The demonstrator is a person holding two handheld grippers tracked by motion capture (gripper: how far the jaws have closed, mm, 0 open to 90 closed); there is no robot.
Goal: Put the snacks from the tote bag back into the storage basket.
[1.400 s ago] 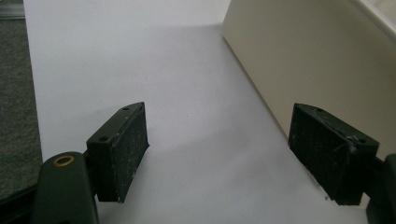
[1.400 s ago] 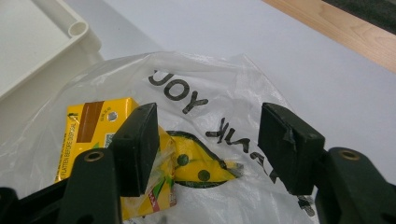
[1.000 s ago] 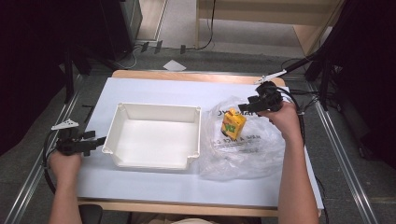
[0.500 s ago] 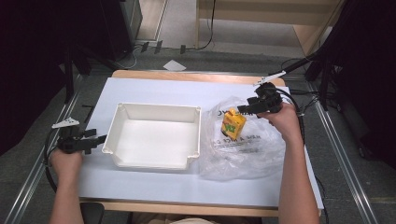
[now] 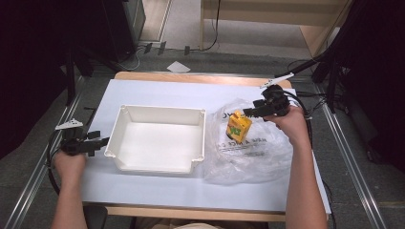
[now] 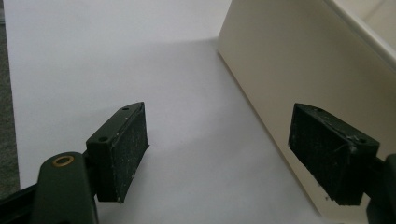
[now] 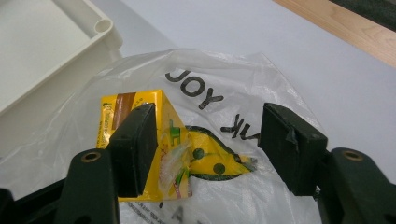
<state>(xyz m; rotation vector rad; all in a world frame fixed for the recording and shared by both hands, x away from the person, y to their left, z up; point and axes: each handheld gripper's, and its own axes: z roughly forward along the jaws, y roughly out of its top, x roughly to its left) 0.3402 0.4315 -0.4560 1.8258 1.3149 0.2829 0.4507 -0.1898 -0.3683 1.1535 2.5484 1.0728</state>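
Nothing has shifted since the earlier frame: right hand-held gripper hovers open over the yellow carton on the plastic bag, right of the tray; grasp pending. Left hand-held gripper open, idle.

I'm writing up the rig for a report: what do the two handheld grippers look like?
Both the left gripper and right gripper are black, with two blocky jaws faced in rough dark pads. A brass-ringed hole marks each jaw arm. Each carries a grey three-cornered plate on top and trails a black cable. The forearms are bare.
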